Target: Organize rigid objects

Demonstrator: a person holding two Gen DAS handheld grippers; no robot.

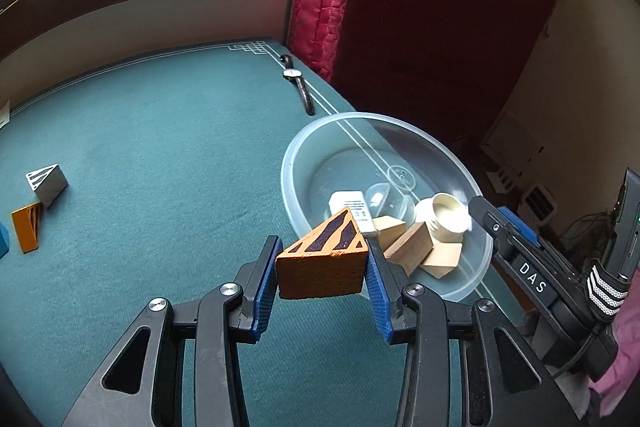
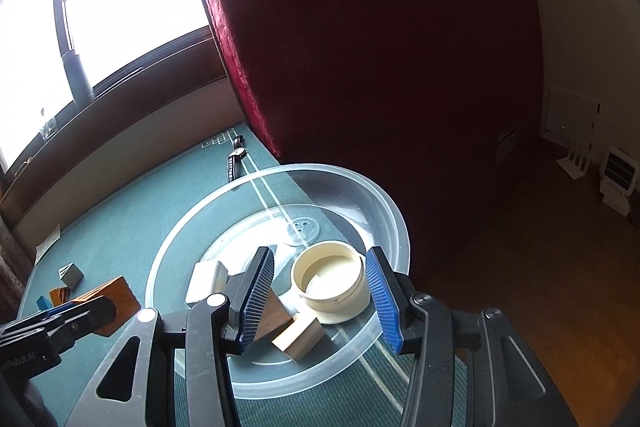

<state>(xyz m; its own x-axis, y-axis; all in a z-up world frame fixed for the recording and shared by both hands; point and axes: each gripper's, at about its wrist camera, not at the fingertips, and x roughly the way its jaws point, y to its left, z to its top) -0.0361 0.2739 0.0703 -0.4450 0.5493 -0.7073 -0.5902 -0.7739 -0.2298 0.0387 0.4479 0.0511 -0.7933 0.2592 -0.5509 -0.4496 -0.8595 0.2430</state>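
Observation:
My left gripper (image 1: 322,255) is shut on an orange wedge with black stripes (image 1: 322,267), held just short of the near rim of a clear plastic bowl (image 1: 296,155). The bowl holds a cream jar (image 1: 442,217), a white box (image 1: 352,207) and plain wooden blocks (image 1: 412,247). My right gripper (image 2: 322,291) hangs over the bowl (image 2: 200,211) with its jaws apart. The cream jar (image 2: 330,279) lies below and between the pads, with a gap at the left pad. The left gripper (image 2: 80,311) and its wedge (image 2: 120,297) show at lower left.
A grey striped wedge (image 1: 46,183), an orange wedge (image 1: 28,227) and a blue block (image 1: 2,239) lie on the green table cloth (image 1: 160,147) at the left. A wristwatch (image 1: 298,83) lies beyond the bowl. A red quilted panel (image 1: 400,7) stands at the table's right edge.

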